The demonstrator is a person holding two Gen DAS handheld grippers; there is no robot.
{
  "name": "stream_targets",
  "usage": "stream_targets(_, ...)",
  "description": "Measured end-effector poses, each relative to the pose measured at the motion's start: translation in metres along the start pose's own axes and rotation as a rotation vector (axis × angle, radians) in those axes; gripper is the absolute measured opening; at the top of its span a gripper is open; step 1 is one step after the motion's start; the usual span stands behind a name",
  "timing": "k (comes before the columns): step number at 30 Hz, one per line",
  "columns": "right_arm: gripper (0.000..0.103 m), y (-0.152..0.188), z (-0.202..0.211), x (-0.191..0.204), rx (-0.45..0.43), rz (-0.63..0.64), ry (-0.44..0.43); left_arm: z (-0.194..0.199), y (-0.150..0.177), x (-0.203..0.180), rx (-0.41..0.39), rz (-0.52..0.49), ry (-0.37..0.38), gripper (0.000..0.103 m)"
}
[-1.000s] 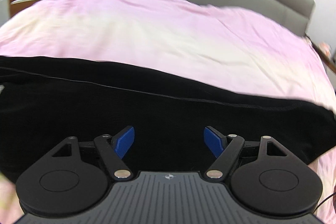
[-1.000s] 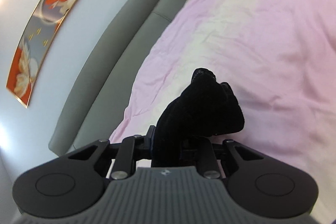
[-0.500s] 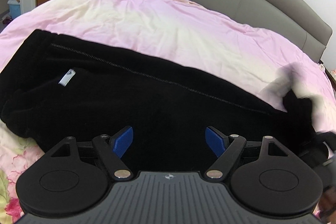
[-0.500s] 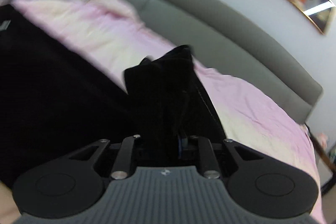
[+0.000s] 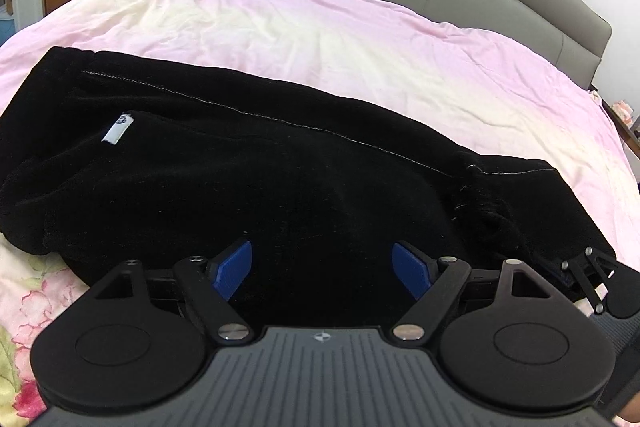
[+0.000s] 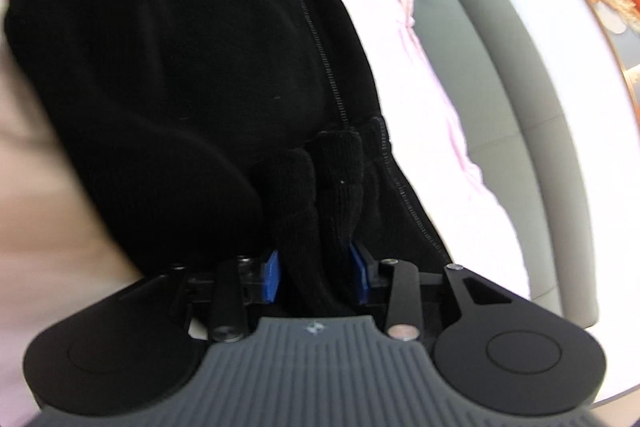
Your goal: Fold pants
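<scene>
Pants, black fleece ones (image 5: 280, 179), lie across the pink duvet (image 5: 360, 39). Right gripper (image 6: 316, 273) pinches a bunched cuff; left gripper (image 5: 322, 263) hovers spread wide, empty. Thick bunch could slip out, wrecking the fold.

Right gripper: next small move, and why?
Probably open the right gripper and let go: it is shut on a bunched cuff of the pants, which lie folded across the bed. The left gripper is open, holding nothing.
</scene>
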State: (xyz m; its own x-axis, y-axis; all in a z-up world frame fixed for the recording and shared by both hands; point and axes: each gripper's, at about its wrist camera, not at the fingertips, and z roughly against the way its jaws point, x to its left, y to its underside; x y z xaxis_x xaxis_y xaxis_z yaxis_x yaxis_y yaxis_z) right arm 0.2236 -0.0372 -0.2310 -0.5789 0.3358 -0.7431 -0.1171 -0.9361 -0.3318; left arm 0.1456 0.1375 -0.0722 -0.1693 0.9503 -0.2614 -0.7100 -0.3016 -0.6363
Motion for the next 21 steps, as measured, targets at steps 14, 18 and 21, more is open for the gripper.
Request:
stream_targets(14,0.021,0.035,0.013,-0.129,-0.039,-0.786,-0.077,0.002,0.006,-0.009,0.042,-0.017,0.011,0.094)
stream_targets(18,0.023,0.069,0.001,-0.136,0.027,-0.971,0.067,0.002,0.009,-0.009,0.05,-0.027,0.012,0.094)
stream_targets(21,0.023,0.089,-0.012,-0.106,0.074,-0.985,0.05,0.0,0.009,-0.008,0.056,-0.017,0.01,0.094)
